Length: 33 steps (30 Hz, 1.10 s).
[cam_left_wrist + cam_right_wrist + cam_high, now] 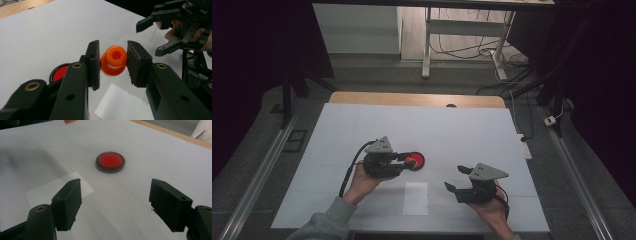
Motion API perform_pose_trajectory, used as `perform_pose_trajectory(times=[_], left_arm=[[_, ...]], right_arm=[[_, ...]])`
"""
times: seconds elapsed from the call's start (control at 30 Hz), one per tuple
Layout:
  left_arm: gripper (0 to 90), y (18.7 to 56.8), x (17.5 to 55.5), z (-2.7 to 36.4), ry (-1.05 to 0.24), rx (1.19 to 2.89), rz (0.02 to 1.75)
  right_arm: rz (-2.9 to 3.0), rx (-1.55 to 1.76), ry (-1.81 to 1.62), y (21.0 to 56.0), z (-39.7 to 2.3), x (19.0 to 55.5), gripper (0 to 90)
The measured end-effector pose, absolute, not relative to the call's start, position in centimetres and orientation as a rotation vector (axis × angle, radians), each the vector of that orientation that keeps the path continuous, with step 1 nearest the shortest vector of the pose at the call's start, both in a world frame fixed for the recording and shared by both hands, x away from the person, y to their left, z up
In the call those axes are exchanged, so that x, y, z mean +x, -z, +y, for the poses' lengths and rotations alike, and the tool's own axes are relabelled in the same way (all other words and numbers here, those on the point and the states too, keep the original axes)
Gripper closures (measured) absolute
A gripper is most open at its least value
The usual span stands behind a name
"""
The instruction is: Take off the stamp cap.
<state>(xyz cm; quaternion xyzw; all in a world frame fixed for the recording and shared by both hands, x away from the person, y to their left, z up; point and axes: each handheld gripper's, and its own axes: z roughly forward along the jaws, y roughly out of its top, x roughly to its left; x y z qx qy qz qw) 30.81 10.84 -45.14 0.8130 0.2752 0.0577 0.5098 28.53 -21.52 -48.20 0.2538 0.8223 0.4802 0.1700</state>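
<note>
your left gripper [113,63] is clamped on a small orange spool-shaped piece [113,60], a pad pressing on either side of it, and it hangs above the middle of the desk [362,125], a little toward the near edge. in the high view the left gripper [404,161] carries the piece just over the round black-rimmed disc with a red face [415,160], which lies flat on the white cover. in the left gripper view the disc [59,73] sits below and beside the near jaw.

the piece looks like glossy moulded plastic: light, stiff, and smooth enough to slip. it has a narrow waist between two wider flanges and a hole through the top flange. your pads sit across the flanges, which gives a fair hold, but the rounded rims offer little flat contact, so i judge a twist could roll it out. keep the squeeze steady and the piece upright.

your right gripper [458,177] is released, its jaws wide apart with nothing between them, and it hovers near the near right part of the desk. in the right gripper view the disc [110,161] lies ahead of the jaws, and a white paper rectangle [416,198] lies toward the near edge between the two hands.
</note>
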Motion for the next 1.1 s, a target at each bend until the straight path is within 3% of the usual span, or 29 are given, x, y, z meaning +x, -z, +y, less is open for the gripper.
perform_pose_trajectory(times=[1.1], left_arm=[[64.3, 45.9, 30.7, 8.3, -0.09, 2.01, 0.608]], right_arm=[[2.412, 0.53, -1.363, 48.1, -15.3, 28.8, 32.3]])
